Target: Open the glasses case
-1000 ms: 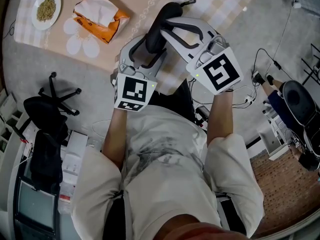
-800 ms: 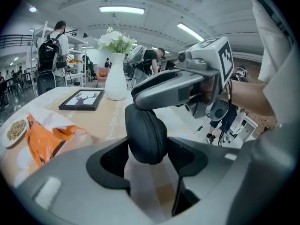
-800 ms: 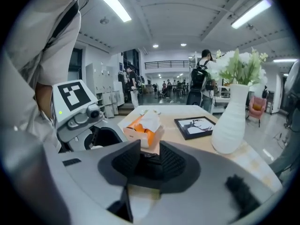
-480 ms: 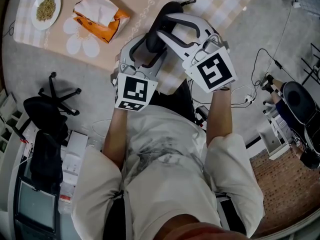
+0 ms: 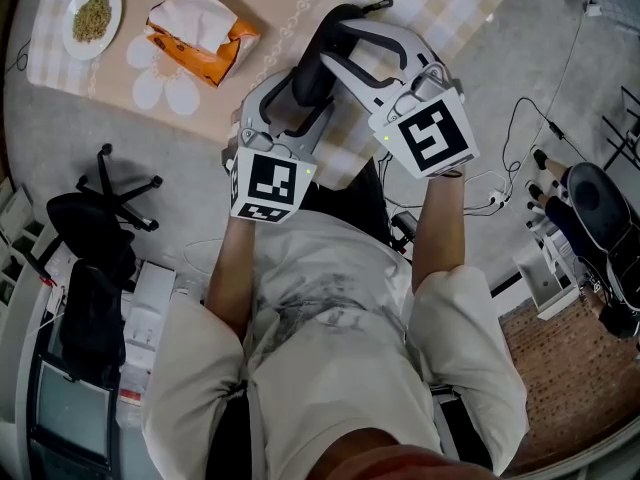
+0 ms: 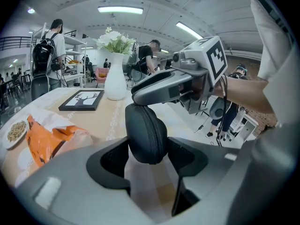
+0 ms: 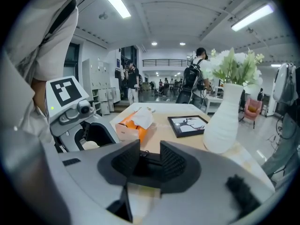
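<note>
Left gripper (image 6: 147, 156) clamps the glasses case (image 6: 146, 130), probably light and stiff-shelled; right gripper (image 7: 149, 161), jaws just opened, straddles its far end, so retake at the seam.

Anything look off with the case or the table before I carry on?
Nothing spilled or damaged. The glasses case stands on end, clamped in the left tool. The right tool has just been opening its jaws; the case's far end sits between them, unpressed. Only the orange tissue pack looks crumpled.
</note>
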The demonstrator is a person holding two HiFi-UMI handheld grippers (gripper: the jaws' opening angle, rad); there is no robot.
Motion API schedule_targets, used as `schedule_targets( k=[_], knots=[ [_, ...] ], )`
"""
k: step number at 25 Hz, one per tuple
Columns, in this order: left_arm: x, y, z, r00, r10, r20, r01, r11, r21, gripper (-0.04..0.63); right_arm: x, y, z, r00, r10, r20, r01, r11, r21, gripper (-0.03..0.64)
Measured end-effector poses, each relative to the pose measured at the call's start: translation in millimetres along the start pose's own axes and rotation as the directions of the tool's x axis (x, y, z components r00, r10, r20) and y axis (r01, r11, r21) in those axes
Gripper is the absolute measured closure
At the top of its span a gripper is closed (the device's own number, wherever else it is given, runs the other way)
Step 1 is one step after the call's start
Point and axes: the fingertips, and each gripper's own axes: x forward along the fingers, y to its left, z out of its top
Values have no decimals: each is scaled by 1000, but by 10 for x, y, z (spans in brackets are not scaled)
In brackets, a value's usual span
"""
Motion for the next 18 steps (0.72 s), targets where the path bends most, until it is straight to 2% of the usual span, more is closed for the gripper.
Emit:
schedule_targets(
  k=[18],
  knots=[
    [6,-2,-30,1000,5,-5,-5,1000,-8,324,14,-208,-86,999,-44,7,44,998,39,479]
  ],
)
